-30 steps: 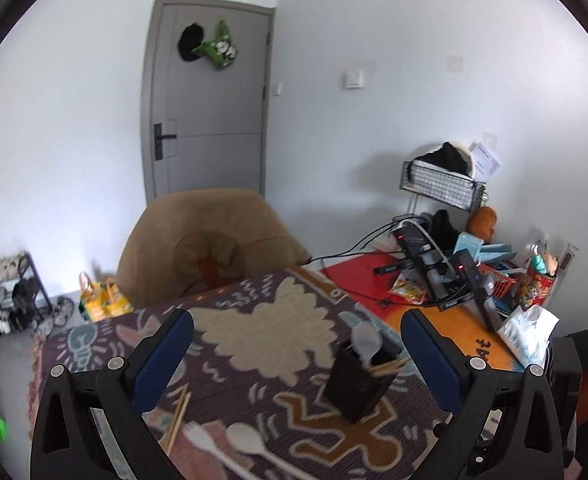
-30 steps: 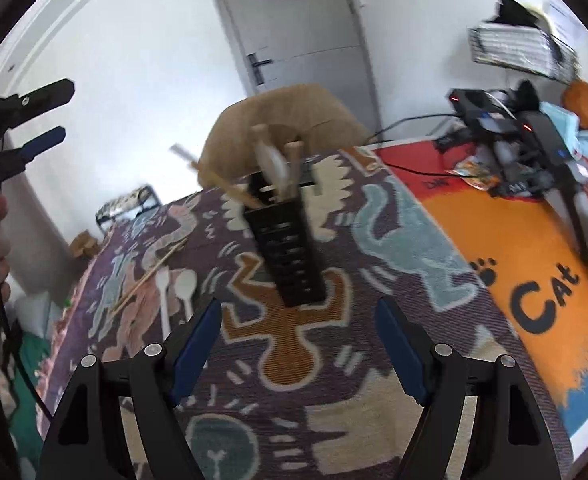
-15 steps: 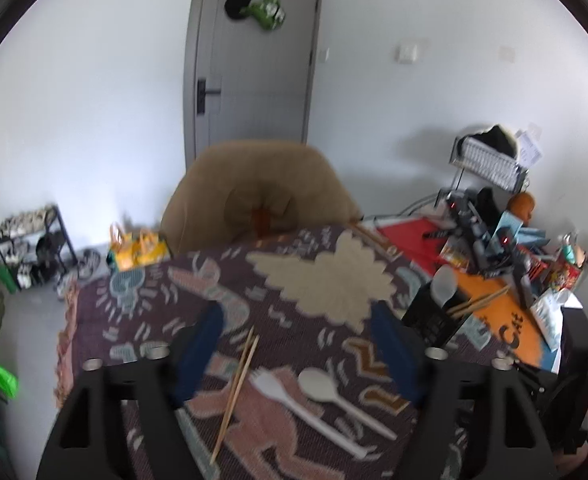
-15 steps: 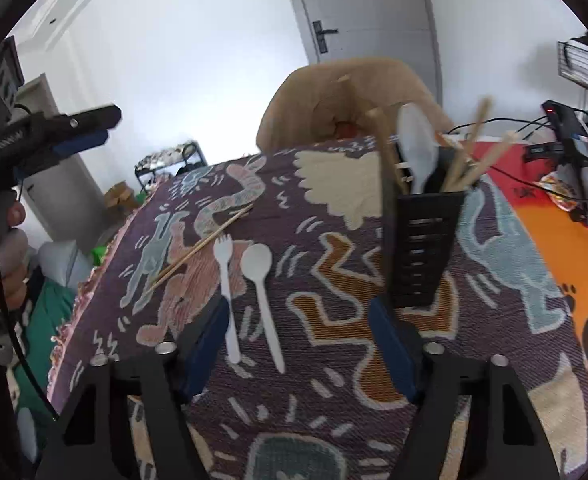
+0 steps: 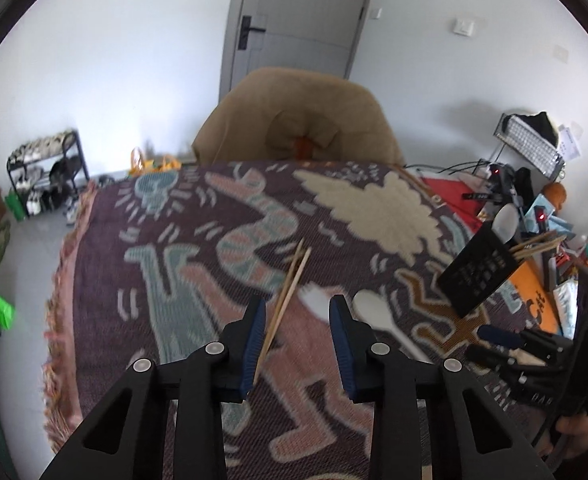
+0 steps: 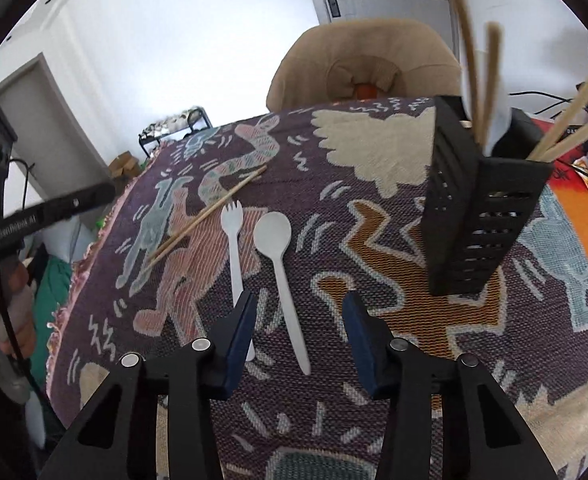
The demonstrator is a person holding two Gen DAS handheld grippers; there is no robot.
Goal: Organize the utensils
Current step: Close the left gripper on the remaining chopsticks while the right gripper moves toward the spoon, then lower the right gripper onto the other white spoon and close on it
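A pair of wooden chopsticks (image 5: 289, 284) (image 6: 205, 214), a white fork (image 6: 233, 248) and a white spoon (image 6: 279, 264) lie on the patterned cloth. A black slotted utensil holder (image 6: 478, 216) (image 5: 478, 272) stands to their right with chopsticks and a white spoon in it. My left gripper (image 5: 296, 312) is open, low over the near end of the chopsticks, with the fork's head (image 5: 314, 300) between its fingers. My right gripper (image 6: 300, 308) is open just above the spoon's handle, beside the fork's handle.
A tan chair (image 5: 298, 120) stands behind the table. Cables, boxes and clutter (image 5: 534, 208) fill the table's right side on an orange mat (image 6: 586, 216). A shoe rack (image 5: 45, 176) stands on the floor at left. The cloth's fringed edge (image 5: 53, 320) runs along the left.
Both grippers have swung left and dropped toward the loose utensils. The left now straddles the chopsticks and fork; the right has moved from the holder to over the spoon. Their jaws stand narrower.
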